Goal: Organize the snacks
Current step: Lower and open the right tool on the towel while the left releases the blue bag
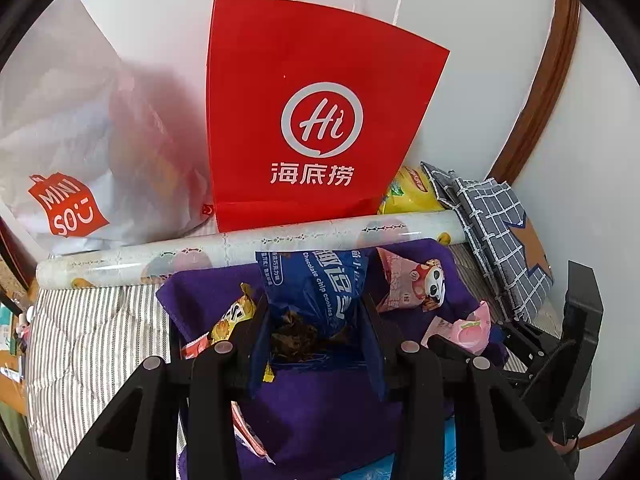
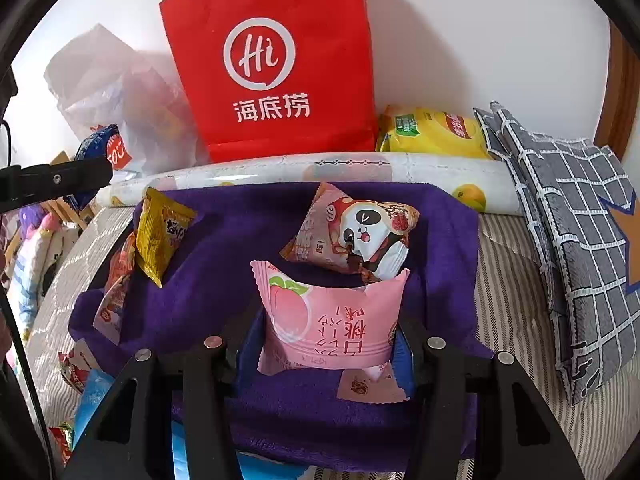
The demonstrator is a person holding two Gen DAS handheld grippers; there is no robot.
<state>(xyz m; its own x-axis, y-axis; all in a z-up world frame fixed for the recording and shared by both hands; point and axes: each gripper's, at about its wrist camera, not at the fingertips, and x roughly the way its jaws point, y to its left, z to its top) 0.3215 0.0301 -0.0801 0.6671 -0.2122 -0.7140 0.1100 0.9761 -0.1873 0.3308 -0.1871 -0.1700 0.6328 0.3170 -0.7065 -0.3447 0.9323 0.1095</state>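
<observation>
My left gripper [image 1: 316, 316] is shut on a blue chocolate chip cookie packet [image 1: 320, 280], held over the purple cloth [image 1: 320, 408]. My right gripper [image 2: 326, 340] is shut on a pink peach snack packet [image 2: 332, 320], also above the purple cloth [image 2: 240, 240]. A panda-print packet [image 2: 360, 236] lies on the cloth just beyond the pink one. At the cloth's left edge sits a yellow snack packet [image 2: 160, 232]. A red paper bag [image 2: 272, 60] stands upright against the wall behind. From the left wrist view the right gripper [image 1: 560, 340] shows at the right edge.
A rolled printed sheet [image 1: 248, 244] lies across the bed between the cloth and the bags. A white plastic bag [image 1: 80, 140] leans left of the red bag [image 1: 320, 120]. A yellow chip bag [image 2: 432, 132] and a grey checked cushion [image 2: 580, 240] sit at the right. More packets [image 2: 72, 372] lie at the lower left.
</observation>
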